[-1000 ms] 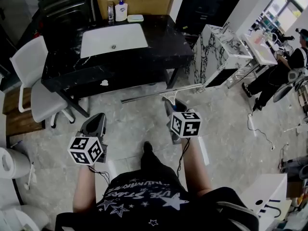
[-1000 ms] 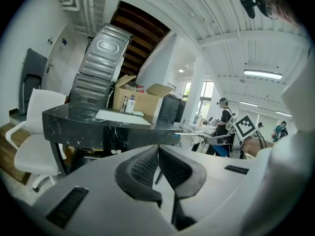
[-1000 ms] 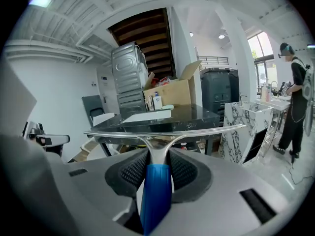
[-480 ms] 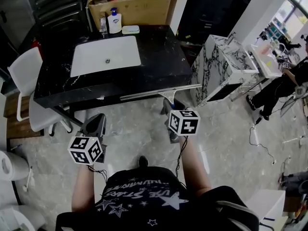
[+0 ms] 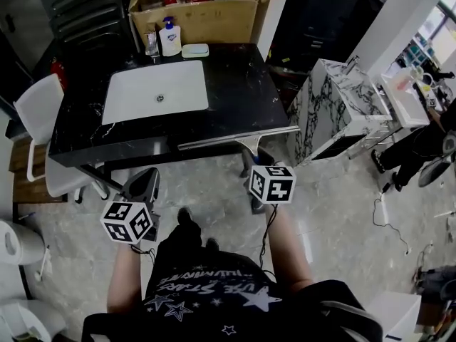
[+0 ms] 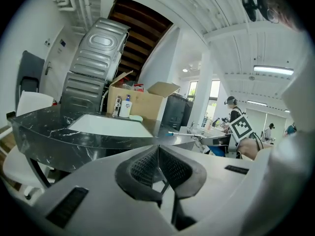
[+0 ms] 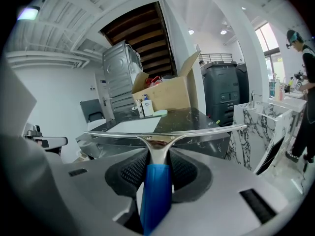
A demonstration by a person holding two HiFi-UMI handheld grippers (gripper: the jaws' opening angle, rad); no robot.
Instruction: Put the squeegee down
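Note:
The squeegee (image 7: 156,146) has a blue handle and a long metal blade (image 5: 235,138). My right gripper (image 7: 157,173) is shut on its handle, and the blade hangs level just before the front edge of the black marble counter (image 5: 235,84). In the head view the right gripper (image 5: 258,168) stands at centre right. My left gripper (image 5: 140,186) hangs lower left, in front of the counter. Seen in its own view, the left gripper (image 6: 157,168) has its jaws closed together with nothing between them.
A white sink basin (image 5: 155,91) is set into the counter, with a soap bottle (image 5: 169,38) and a cardboard box (image 5: 192,6) behind it. A white chair (image 5: 35,120) stands at the left. A marble-patterned cabinet (image 5: 342,105) is at the right.
The person has stepped toward the counter. The squeegee blade has come from over the floor to just before the counter's front edge. Both grippers keep their grip.

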